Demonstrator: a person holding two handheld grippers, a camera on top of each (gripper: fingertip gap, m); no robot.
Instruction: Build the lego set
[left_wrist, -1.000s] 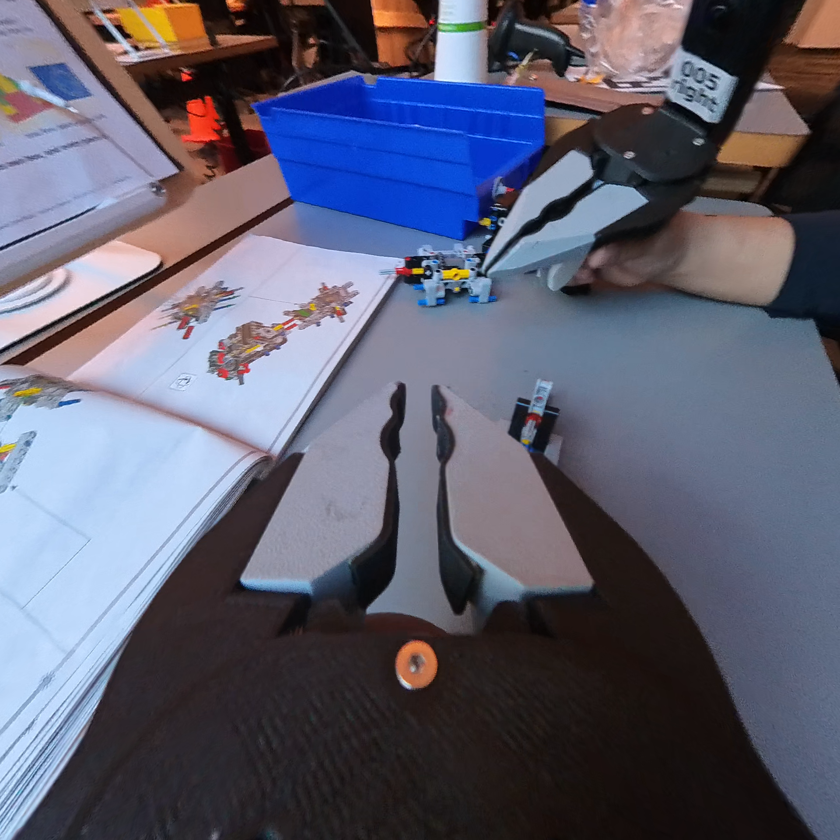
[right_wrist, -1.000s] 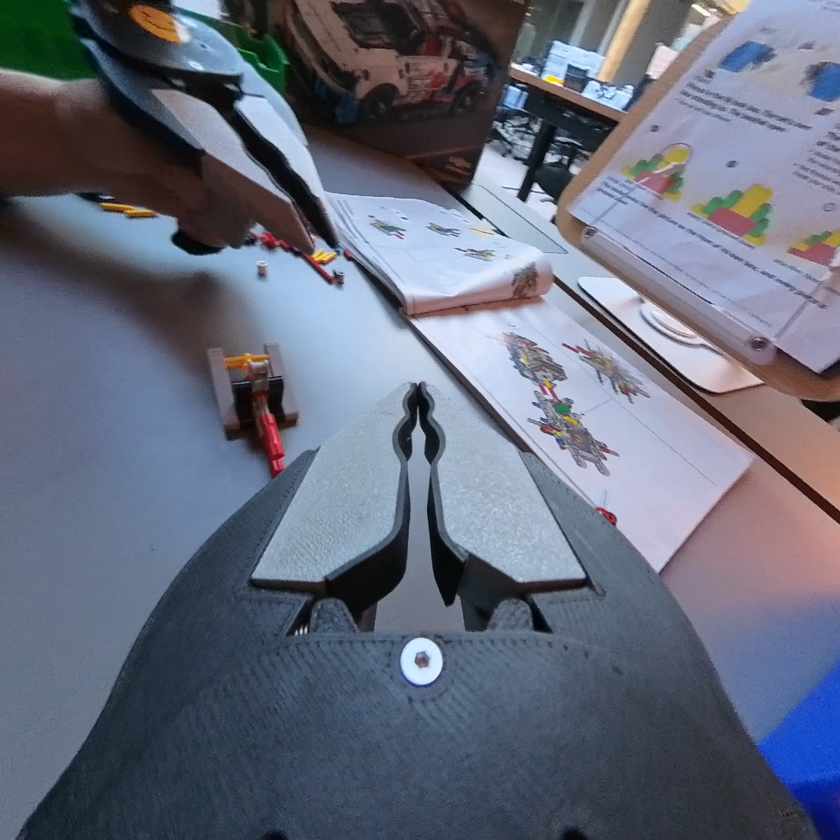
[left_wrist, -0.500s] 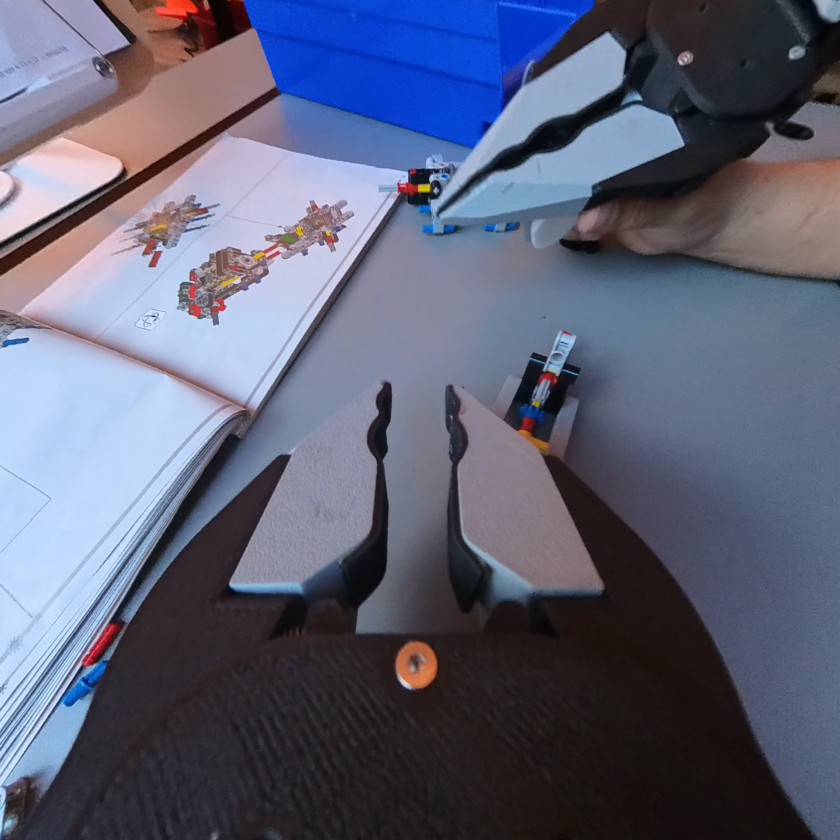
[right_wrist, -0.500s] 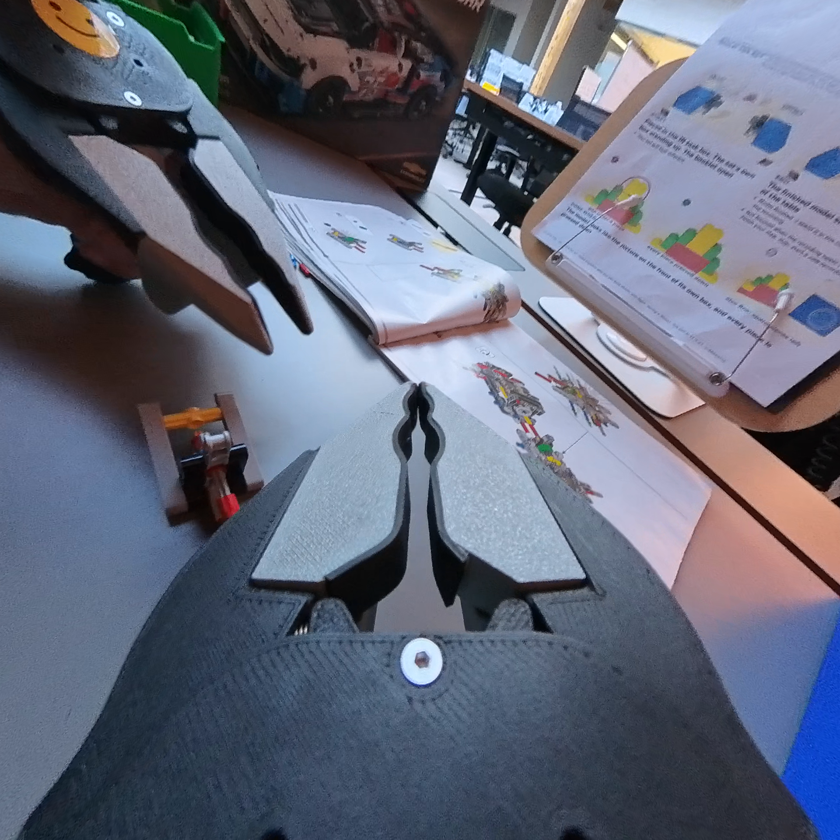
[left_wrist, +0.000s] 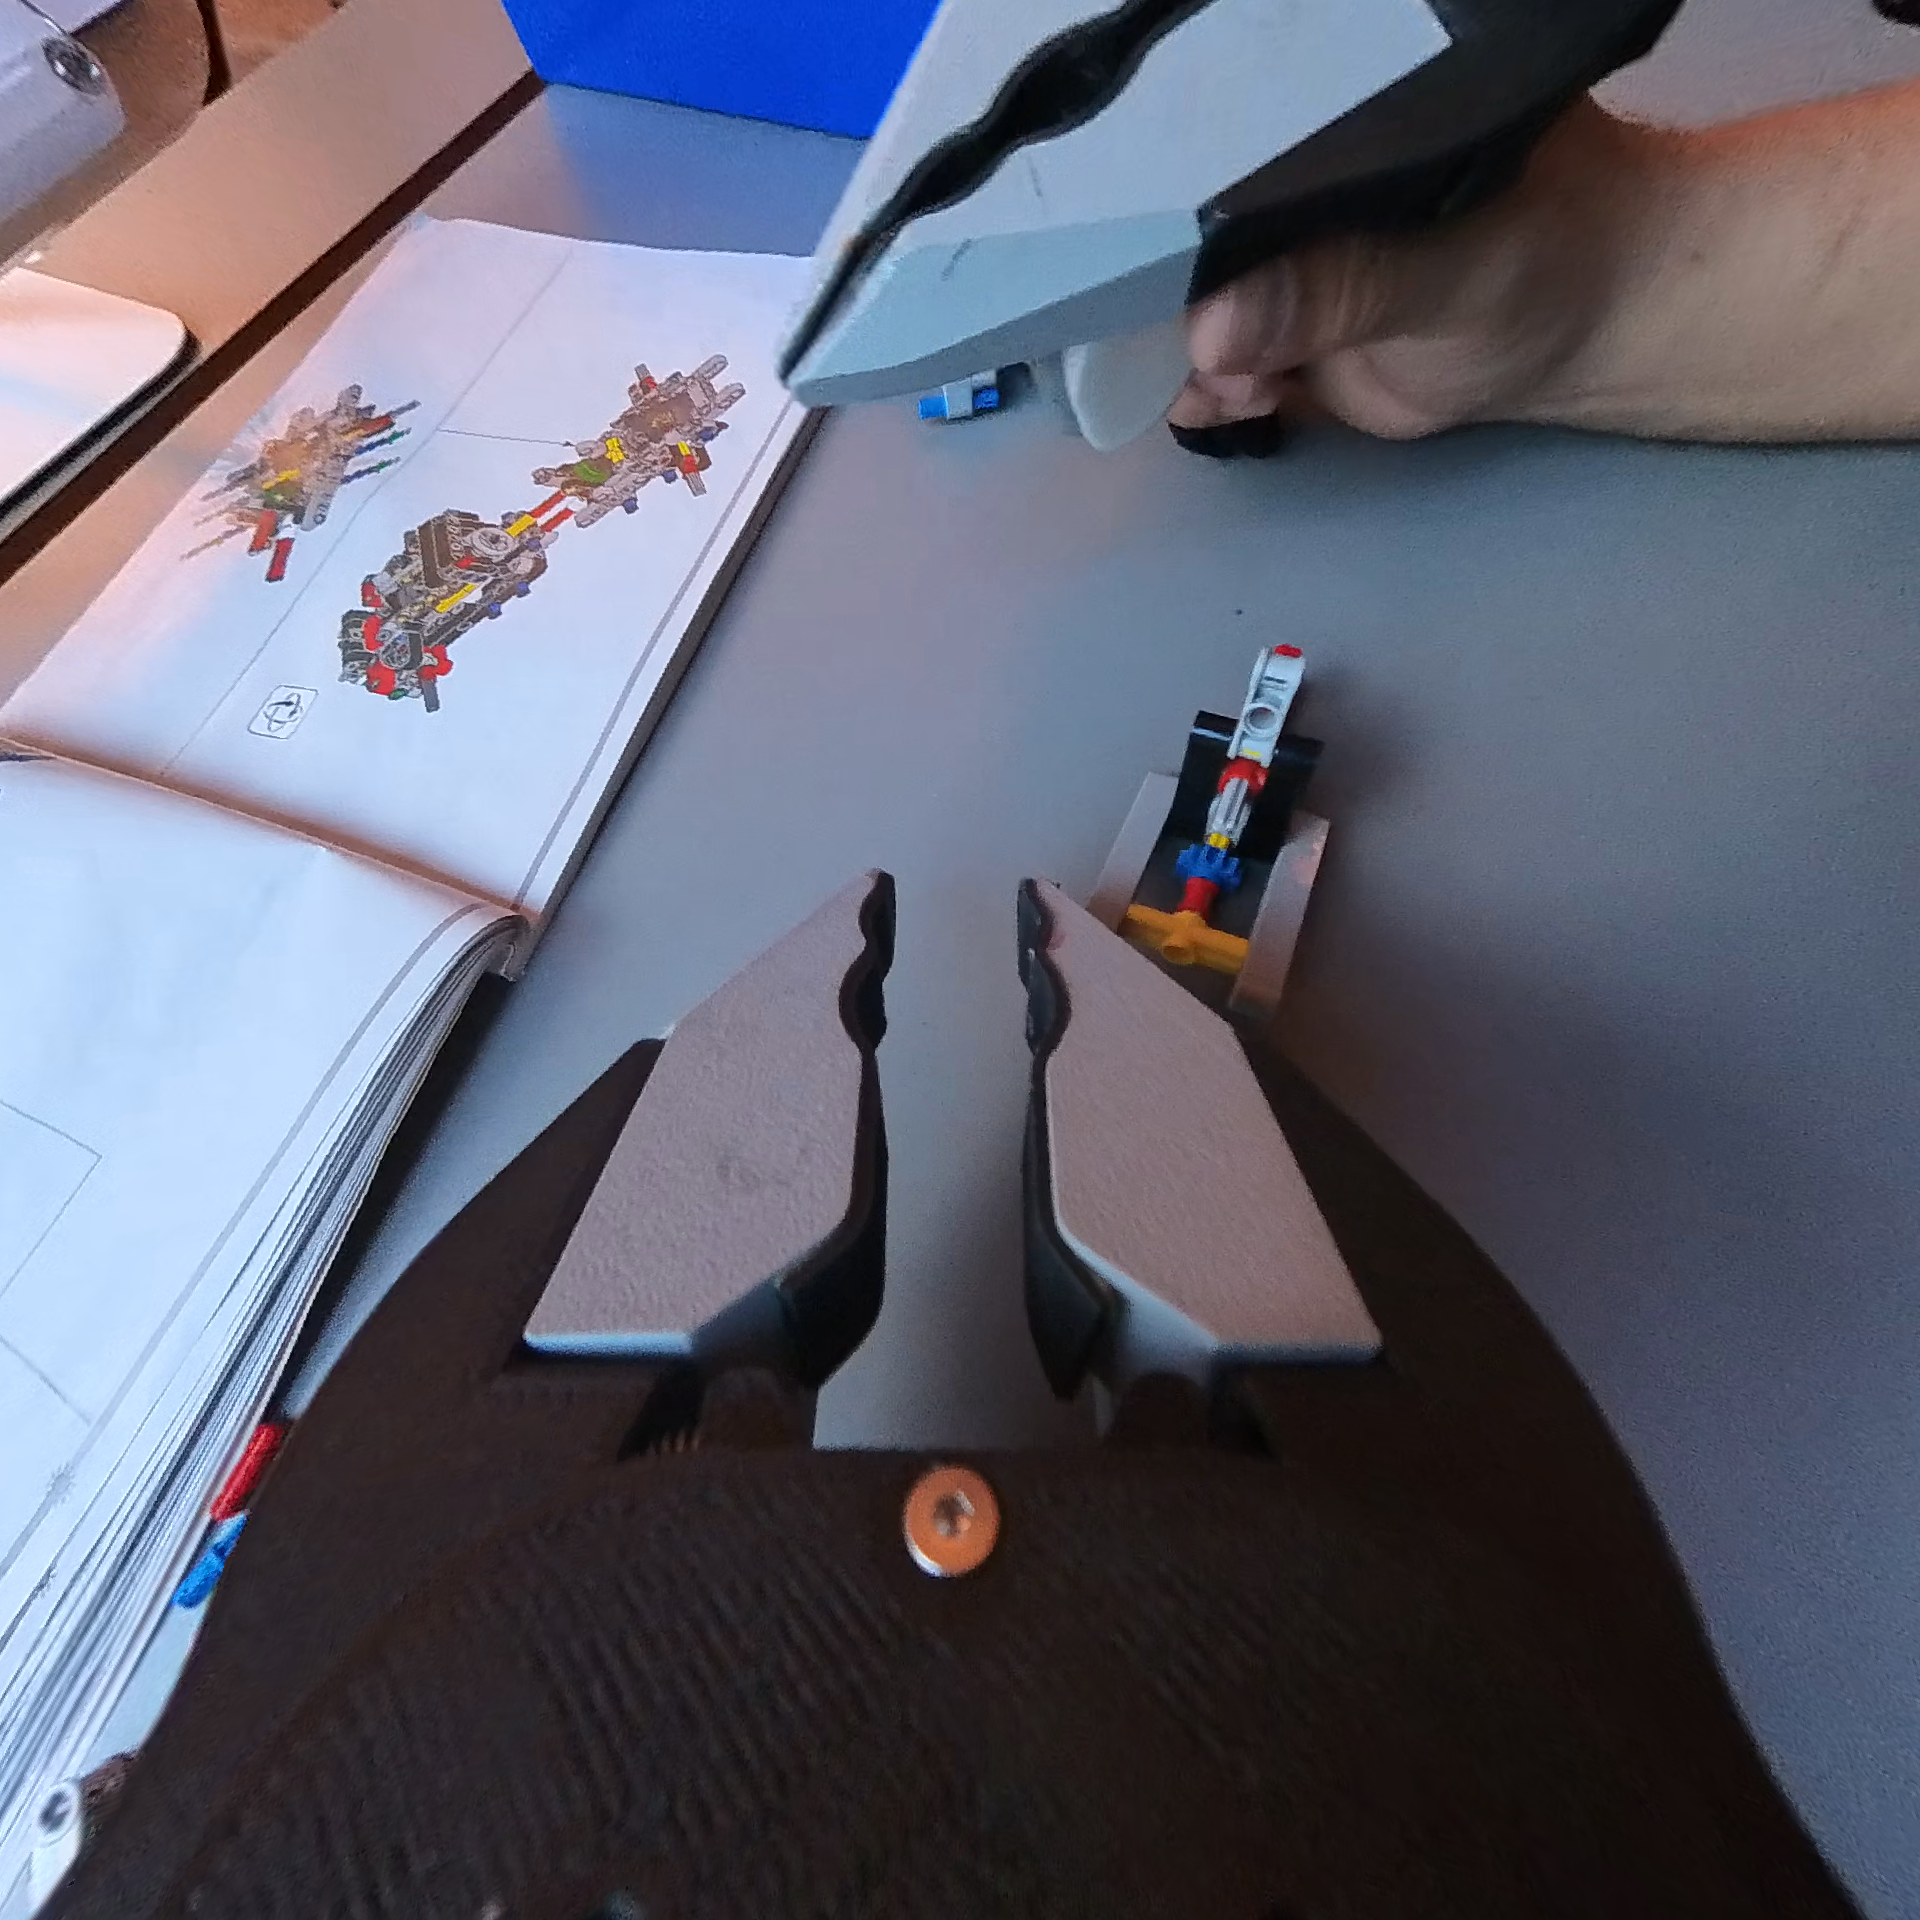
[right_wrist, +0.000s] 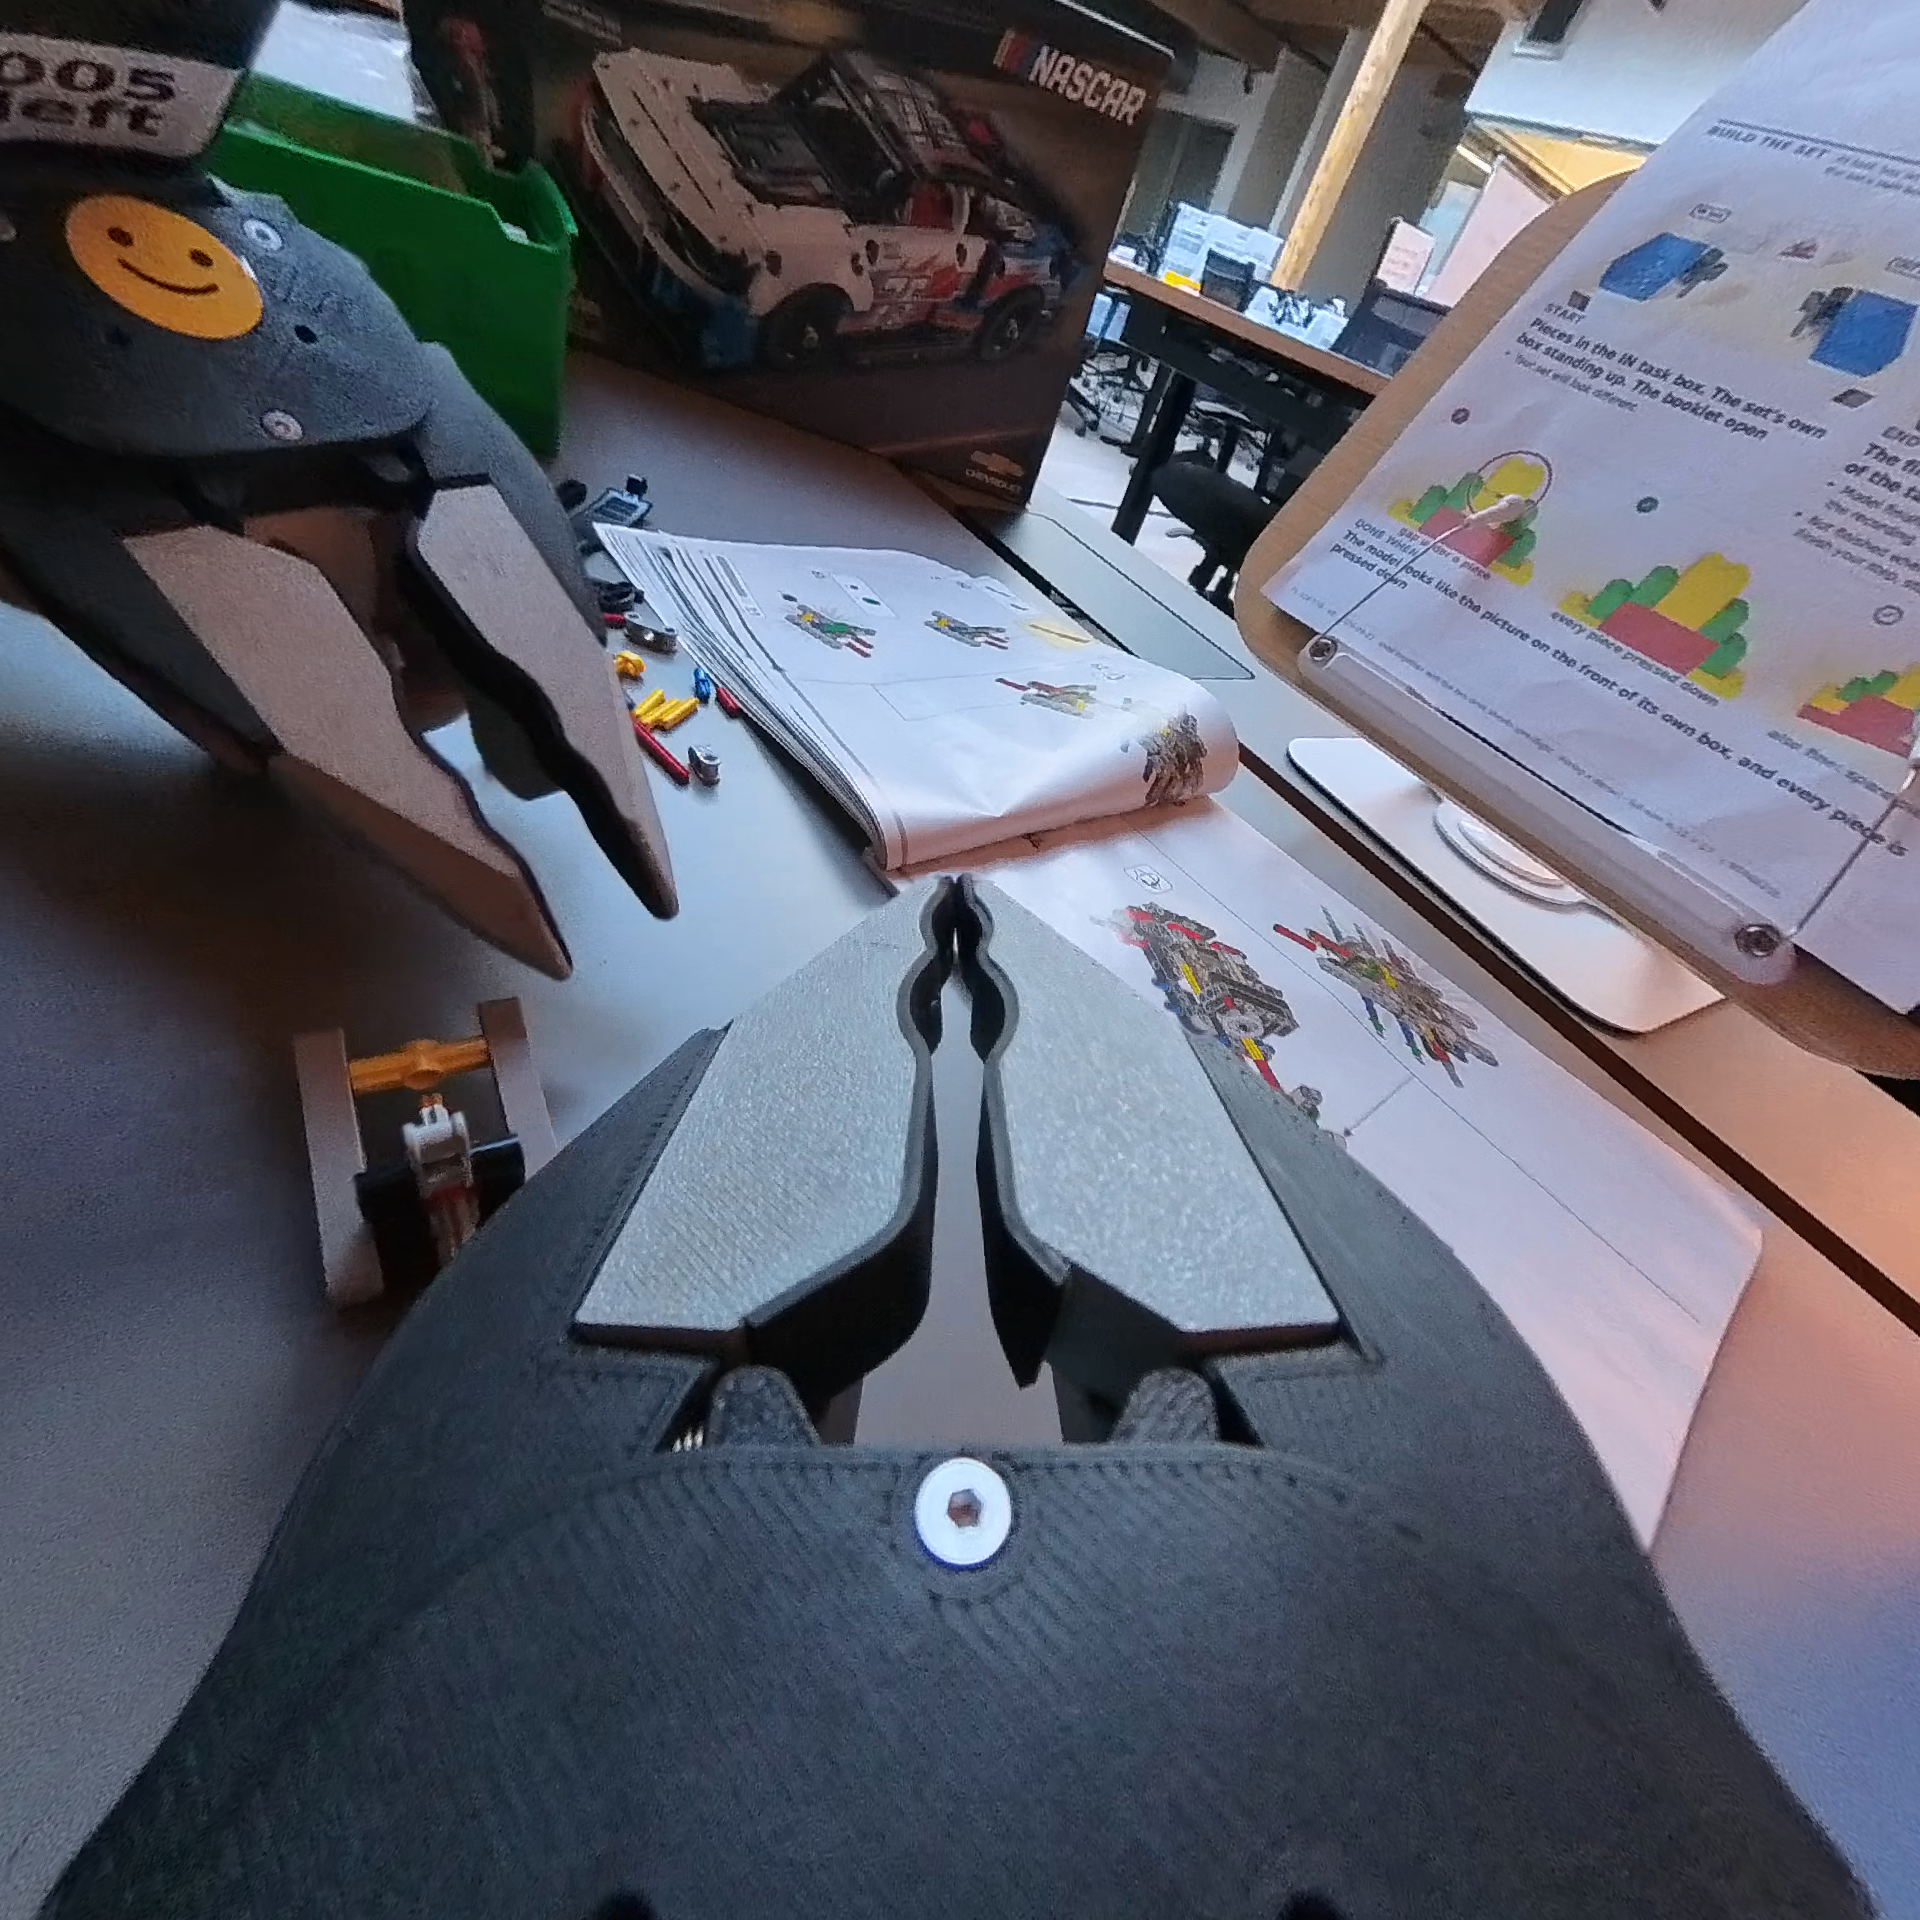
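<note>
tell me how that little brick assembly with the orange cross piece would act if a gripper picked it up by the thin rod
The small assembly looks light, being a few small plastic parts. Its long rod of stacked red, blue and grey parts may pull apart or pivot if gripped there. Its two flat grey side beams rest on the table, so a push would probably slide it, not roll it.

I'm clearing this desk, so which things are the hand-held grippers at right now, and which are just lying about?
At the grippers:
- left hand-held gripper, open and empty, beside the small brick assembly
- right hand-held gripper, shut, tips by the open booklet

Lying about:
- loose pins
- green bin
- car-picture box
- blue bin
- sheet stand
</note>
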